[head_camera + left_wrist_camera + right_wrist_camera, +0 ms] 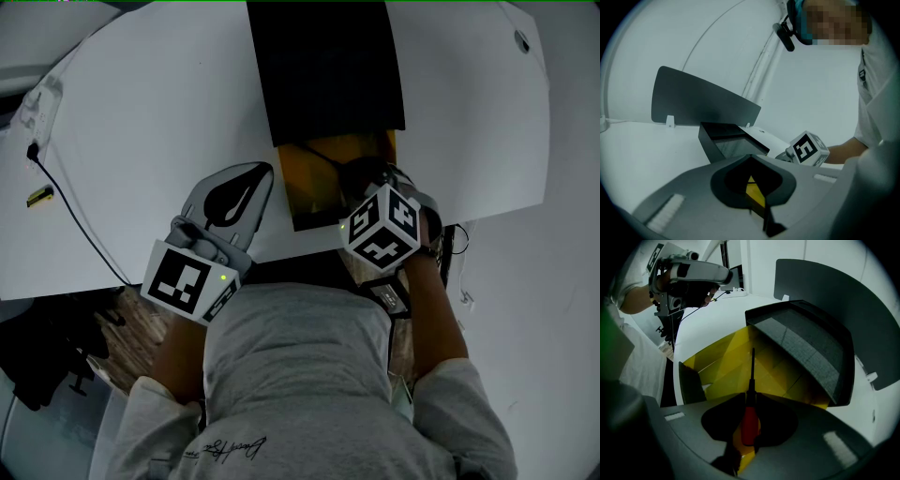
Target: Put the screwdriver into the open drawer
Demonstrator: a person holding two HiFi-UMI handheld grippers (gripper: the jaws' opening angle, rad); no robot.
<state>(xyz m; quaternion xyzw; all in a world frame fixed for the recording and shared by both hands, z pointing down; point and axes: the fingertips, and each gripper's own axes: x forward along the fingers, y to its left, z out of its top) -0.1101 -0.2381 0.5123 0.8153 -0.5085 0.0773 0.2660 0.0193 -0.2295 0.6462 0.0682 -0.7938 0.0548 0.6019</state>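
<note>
While poised steeply nose-down over the open yellow-lined drawer point(723, 357), clamped the red-handled, black-shafted metal screwdriver point(749, 423) in the grey plastic right claw point(752, 397). Closed the jaws only partway, onto the junction of red handle and black shaft, with the handle behind the pads and the shaft projecting ahead. Pointed the shaft down into the yellow interior; contact of tip with drawer floor not determinable.

Judged this hold suited to a lengthwise lay-down: tool in line with the jaws, aimed along the compartment, clear of the dark grey box-shaped housing point(806, 345) overhanging the rear of the drawer. Not yet released. Judged the placing step near completion, with only lowering and opening of the jaws outstanding.

Positioned the grey plastic left claw point(750, 158) over the near edge of the flat white surface point(141, 122), near the drawer on its left side and apart from it. Held its jaws closed tip to tip, with nothing gripped. Judged idle, and stationed there to leave the approach to the drawer unobstructed.

Possible fault: snagging of the shaft tip on a yellow drawer wall if lowered off-line, or rolling of the round handle on release if dropped from height.
</note>
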